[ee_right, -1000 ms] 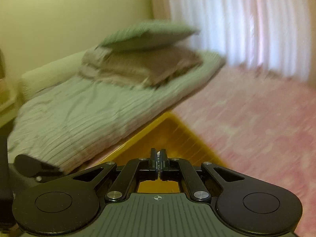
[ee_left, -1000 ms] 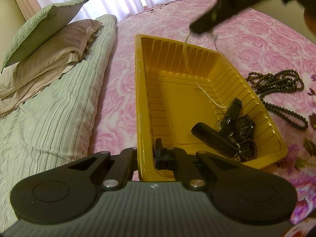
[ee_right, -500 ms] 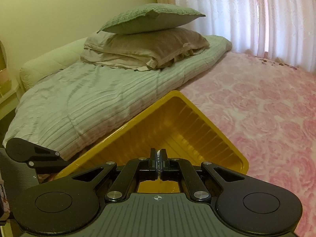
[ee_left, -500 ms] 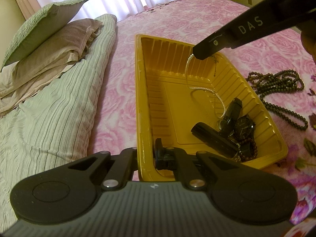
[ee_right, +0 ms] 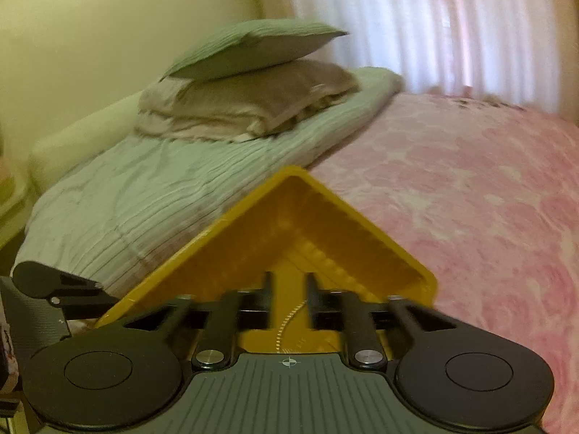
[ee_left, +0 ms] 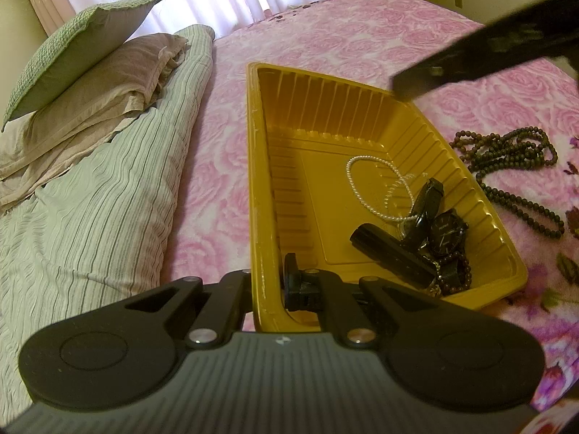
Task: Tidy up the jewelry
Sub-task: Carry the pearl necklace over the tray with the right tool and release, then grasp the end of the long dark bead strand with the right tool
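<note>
A bed [ee_left: 362,36] covered in a pink rose-print spread is seen, with a striped grey-green quilt [ee_left: 90,199] folded along its left side. Two pillows are stacked on the quilt, a green pillow [ee_left: 79,43] on top of a beige pillow [ee_left: 108,86].

A yellow ribbed tray [ee_left: 286,166] is set on the spread just beside the quilt. Its near left wall is clamped by the left gripper [ee_left: 269,289], one finger outside the wall and one inside (jaws closed on the rim).

The right gripper [ee_right: 289,296] is held above the tray's far right side; its jaws are opening, nothing is pressed between them, and only the tray floor and a stretch of chain are seen through the gap. In the left wrist view its tip is blurred.

A white pearl necklace [ee_left: 376,188] is lying loose on the tray floor, its lower end touching a pile of black watches [ee_left: 430,228] in the near right corner. A dark bead bracelet, possibly mixed into that pile, is hard to separate.

A long dark bead necklace [ee_left: 514,166] is lying on the spread outside the tray, to its right.
</note>
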A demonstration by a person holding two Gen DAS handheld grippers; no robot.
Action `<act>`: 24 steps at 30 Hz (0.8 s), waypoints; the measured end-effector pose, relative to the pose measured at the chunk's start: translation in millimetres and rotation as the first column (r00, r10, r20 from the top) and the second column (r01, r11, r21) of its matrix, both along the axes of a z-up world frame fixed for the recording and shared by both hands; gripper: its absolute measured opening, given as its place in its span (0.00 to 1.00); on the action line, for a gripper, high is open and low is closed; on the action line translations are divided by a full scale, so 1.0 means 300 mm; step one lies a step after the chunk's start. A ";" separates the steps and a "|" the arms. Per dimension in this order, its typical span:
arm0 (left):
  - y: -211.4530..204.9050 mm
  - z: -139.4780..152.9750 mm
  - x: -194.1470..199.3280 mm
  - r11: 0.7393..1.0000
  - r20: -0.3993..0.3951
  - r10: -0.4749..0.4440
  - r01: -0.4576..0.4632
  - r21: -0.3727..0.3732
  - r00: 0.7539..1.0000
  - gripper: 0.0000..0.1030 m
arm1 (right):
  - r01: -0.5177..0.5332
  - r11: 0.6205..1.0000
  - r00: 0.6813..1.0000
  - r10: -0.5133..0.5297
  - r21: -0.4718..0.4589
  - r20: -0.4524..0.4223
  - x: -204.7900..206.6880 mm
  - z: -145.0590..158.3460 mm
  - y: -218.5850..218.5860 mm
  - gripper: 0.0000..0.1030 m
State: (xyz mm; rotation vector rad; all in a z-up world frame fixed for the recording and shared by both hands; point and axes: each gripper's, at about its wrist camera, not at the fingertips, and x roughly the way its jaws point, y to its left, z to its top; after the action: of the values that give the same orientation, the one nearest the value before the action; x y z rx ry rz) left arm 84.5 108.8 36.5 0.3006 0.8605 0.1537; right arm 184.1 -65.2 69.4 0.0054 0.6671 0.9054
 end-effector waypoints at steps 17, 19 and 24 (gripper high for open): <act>-0.005 -0.003 -0.007 1.000 0.002 0.002 -0.002 0.011 1.000 0.03 | 0.391 0.916 0.906 -0.401 -0.091 -0.134 -0.195 -0.293 -0.556 0.53; -0.006 -0.002 -0.008 1.000 0.003 0.002 -0.002 0.012 1.000 0.03 | 0.388 0.915 0.907 -0.400 -0.106 -0.130 -0.212 -0.307 -0.563 0.53; -0.012 0.004 -0.007 1.000 0.000 0.002 -0.002 0.019 1.000 0.03 | 0.325 0.938 0.936 -0.337 -0.120 -0.102 -0.233 -0.321 -0.515 0.49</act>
State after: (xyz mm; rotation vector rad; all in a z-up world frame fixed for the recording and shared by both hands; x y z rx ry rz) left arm 82.2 105.1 37.8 0.3180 0.8595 0.1638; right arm 114.2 -219.8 -27.0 0.0808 0.7976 0.5470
